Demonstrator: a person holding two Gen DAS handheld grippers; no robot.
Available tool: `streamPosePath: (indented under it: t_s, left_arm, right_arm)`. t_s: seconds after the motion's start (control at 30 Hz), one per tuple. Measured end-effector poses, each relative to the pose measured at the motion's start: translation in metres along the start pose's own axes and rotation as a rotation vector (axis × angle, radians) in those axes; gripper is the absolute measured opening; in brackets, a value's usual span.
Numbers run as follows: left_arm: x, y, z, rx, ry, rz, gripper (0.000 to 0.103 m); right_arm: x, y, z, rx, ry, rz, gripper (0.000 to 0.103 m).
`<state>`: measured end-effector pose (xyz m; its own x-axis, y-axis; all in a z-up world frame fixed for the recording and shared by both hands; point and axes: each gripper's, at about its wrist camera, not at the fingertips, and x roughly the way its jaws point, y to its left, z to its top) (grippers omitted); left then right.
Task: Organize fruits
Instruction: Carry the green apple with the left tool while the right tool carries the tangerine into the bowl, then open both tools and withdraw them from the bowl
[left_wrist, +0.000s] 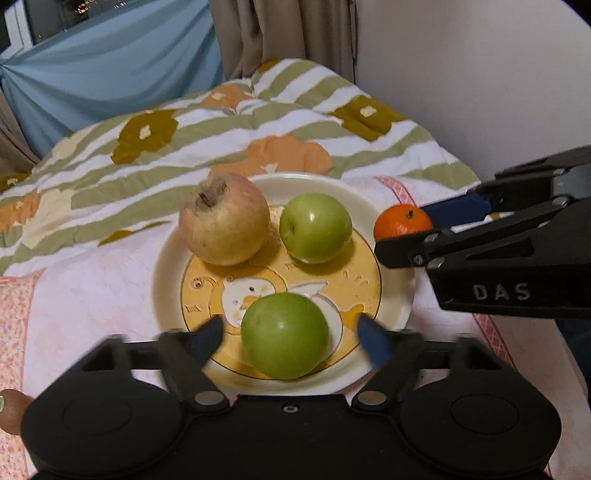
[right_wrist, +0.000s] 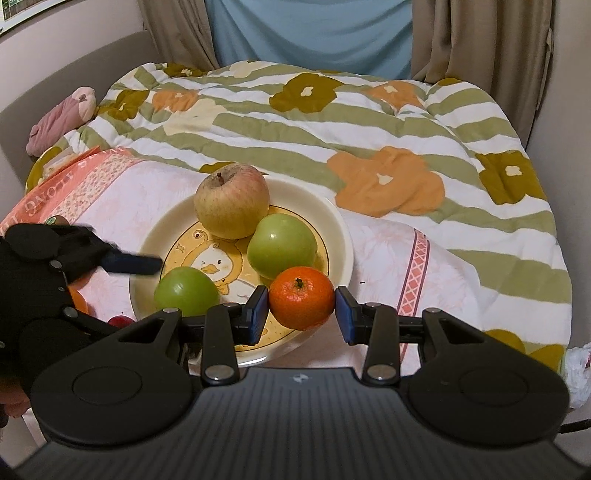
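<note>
left wrist view: left claw (left_wrist: 290, 338) angled down over the round cream plate with a yellow duck print (left_wrist: 166, 266) on the bed, jaws wide and clear of the near smooth green apple (left_wrist: 284, 336), apparently released onto the plate.

right wrist view: right claw (right_wrist: 301, 309) tilted down, pads closed on the small orange mandarin (right_wrist: 301, 297) above the plate rim (right_wrist: 343, 236), poised for placing.

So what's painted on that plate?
A white cartoon duck on yellow, on the plate; right wrist view shows it best.

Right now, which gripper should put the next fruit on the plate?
Right. The right gripper already clamps the mandarin at the plate rim; the left gripper is open around a green apple lying there.
</note>
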<state>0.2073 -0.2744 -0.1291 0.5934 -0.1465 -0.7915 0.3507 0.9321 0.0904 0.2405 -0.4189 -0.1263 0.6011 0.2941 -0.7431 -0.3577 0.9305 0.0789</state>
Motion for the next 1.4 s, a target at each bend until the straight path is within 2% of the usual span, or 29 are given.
streamPosePath:
  t_s: [0.2, 0.4, 0.97, 1.0, 1.07, 1.13, 1.2, 1.4]
  left_arm:
    - [-0.015, 0.01, -0.005, -0.039, 0.019, -0.006, 0.089]
    - [-0.033, 0.02, -0.015, -0.065, 0.022, 0.024, 0.09]
    - [-0.038, 0.037, -0.029, -0.121, 0.023, 0.049, 0.09]
    - [-0.038, 0.037, -0.029, -0.12, 0.023, 0.051, 0.09]
    - [-0.039, 0.037, -0.03, -0.117, 0.021, 0.052, 0.09]
    - [-0.04, 0.036, -0.031, -0.112, 0.02, 0.053, 0.09]
    - [-0.042, 0.035, -0.033, -0.106, 0.02, 0.059, 0.09]
    - [-0.054, 0.034, -0.035, -0.107, -0.001, 0.058, 0.09]
  right_arm:
    - [-0.001, 0.004, 0.001, -0.009, 0.002, 0.028, 0.054]
    - [0.004, 0.014, 0.002, -0.041, 0.0, 0.074, 0.054]
    - [0.029, 0.019, -0.002, -0.018, 0.031, 0.106, 0.055]
    - [0.029, 0.019, -0.002, -0.018, 0.025, 0.104, 0.058]
    - [0.029, 0.019, -0.003, -0.014, 0.014, 0.092, 0.07]
    - [0.026, 0.017, -0.004, 0.0, 0.003, 0.073, 0.094]
    - [0.021, 0.013, -0.006, 0.026, -0.014, 0.066, 0.103]
    - [0.005, 0.01, -0.009, 0.068, -0.03, 0.024, 0.103]
